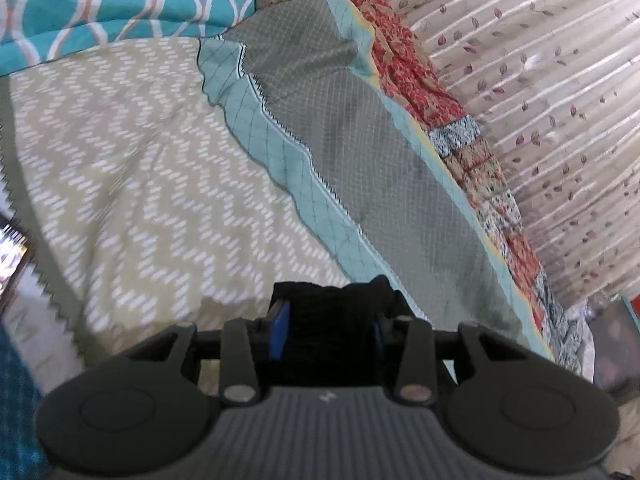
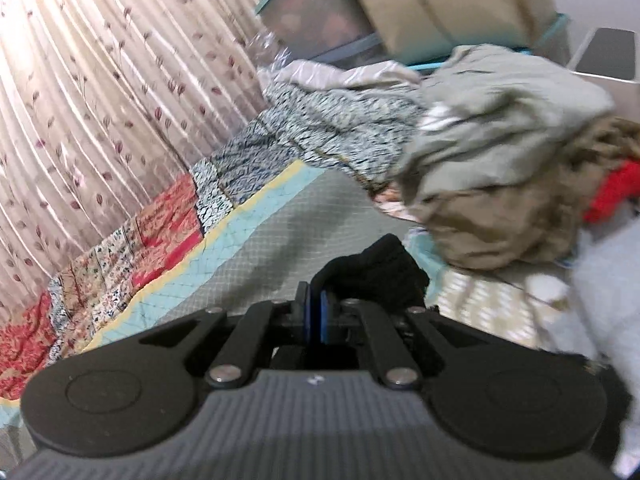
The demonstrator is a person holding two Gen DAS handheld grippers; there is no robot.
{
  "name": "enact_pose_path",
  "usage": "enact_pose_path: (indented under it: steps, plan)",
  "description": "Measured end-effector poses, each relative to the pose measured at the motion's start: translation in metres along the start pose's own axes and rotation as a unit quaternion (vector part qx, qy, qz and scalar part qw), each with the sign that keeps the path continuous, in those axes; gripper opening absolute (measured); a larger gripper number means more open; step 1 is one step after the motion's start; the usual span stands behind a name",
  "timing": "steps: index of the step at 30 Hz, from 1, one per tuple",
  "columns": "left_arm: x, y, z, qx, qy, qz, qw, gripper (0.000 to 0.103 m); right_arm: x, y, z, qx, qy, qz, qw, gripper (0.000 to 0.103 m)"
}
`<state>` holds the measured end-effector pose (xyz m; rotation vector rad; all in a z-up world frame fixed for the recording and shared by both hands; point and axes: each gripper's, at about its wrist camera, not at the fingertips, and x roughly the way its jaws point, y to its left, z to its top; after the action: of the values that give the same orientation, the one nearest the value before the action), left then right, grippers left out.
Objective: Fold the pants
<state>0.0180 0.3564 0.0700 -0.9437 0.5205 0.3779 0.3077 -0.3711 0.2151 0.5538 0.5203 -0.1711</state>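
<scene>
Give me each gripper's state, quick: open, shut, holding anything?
Left gripper: shut on the black pants, a thick bunch between the fingers.
Right gripper: shut on the black pants.

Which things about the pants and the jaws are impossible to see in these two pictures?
- Left wrist view: most of the black pants is hidden behind the left gripper; the fold state is unknown.
- Right wrist view: only a bunch of the pants shows past the right gripper.
- Right wrist view: the clothes pile is blurred.

The pants (image 1: 332,300) are black, bunched cloth (most of the garment is hidden), pinched at two spots and raised above the bed near its edge by the curtain; a lump (image 2: 376,272) sticks past the blue pads.
</scene>
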Motion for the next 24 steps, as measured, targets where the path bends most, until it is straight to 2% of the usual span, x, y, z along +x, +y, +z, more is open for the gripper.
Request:
enact_pose_path:
  steps: [3, 5, 6, 8, 10, 11, 13, 15, 18, 19, 21, 22, 24]
  plan:
    - [0.013, -0.003, 0.009, -0.012, -0.033, -0.007, 0.9994, 0.036, 0.03, 0.027, 0.008, 0.001, -0.015, 0.016, 1.0, 0.007]
    - [0.031, -0.008, 0.005, -0.002, -0.047, 0.021, 0.9987, 0.041, 0.044, 0.037, 0.003, -0.011, -0.029, 0.018, 0.999, 0.008]
    - [0.045, -0.011, 0.001, 0.008, -0.037, 0.05, 0.998, 0.051, 0.053, 0.038, -0.003, -0.016, -0.026, 0.013, 0.999, 0.009]
    - [0.076, -0.013, -0.009, 0.049, -0.001, 0.109, 0.9928, 0.051, 0.075, 0.031, -0.024, -0.037, 0.002, -0.007, 0.999, 0.011]
    - [0.097, -0.009, -0.019, 0.068, 0.029, 0.131, 0.9886, 0.052, 0.1, 0.013, -0.049, -0.061, 0.043, -0.064, 0.995, 0.013]
    - [0.1, -0.009, -0.022, 0.071, 0.027, 0.136, 0.9877, 0.053, 0.108, 0.0, -0.059, -0.061, 0.064, -0.091, 0.992, 0.017]
    - [0.097, -0.013, -0.023, 0.08, 0.02, 0.132, 0.9878, 0.063, 0.114, -0.031, -0.069, -0.025, 0.099, -0.093, 0.99, 0.016]
    - [0.096, -0.014, -0.022, 0.082, 0.024, 0.132, 0.9876, 0.071, 0.108, -0.054, -0.069, 0.006, 0.091, -0.1, 0.991, 0.017]
    - [0.093, -0.015, -0.019, 0.082, 0.028, 0.136, 0.9869, 0.071, 0.101, -0.069, -0.06, 0.028, 0.083, -0.091, 0.992, 0.018]
    - [0.089, -0.014, -0.018, 0.079, 0.029, 0.134, 0.9874, 0.072, 0.1, -0.07, -0.058, 0.034, 0.084, -0.082, 0.992, 0.022]
    - [0.077, -0.013, -0.02, 0.077, 0.031, 0.128, 0.9883, 0.074, 0.101, -0.07, -0.055, 0.043, 0.086, -0.062, 0.993, 0.045]
    - [0.069, -0.013, -0.022, 0.081, 0.03, 0.124, 0.9885, 0.075, 0.102, -0.069, -0.054, 0.045, 0.083, -0.054, 0.994, 0.05]
    - [0.05, -0.015, -0.026, 0.094, 0.028, 0.122, 0.9876, 0.077, 0.107, -0.064, -0.055, 0.039, 0.079, -0.052, 0.995, 0.052]
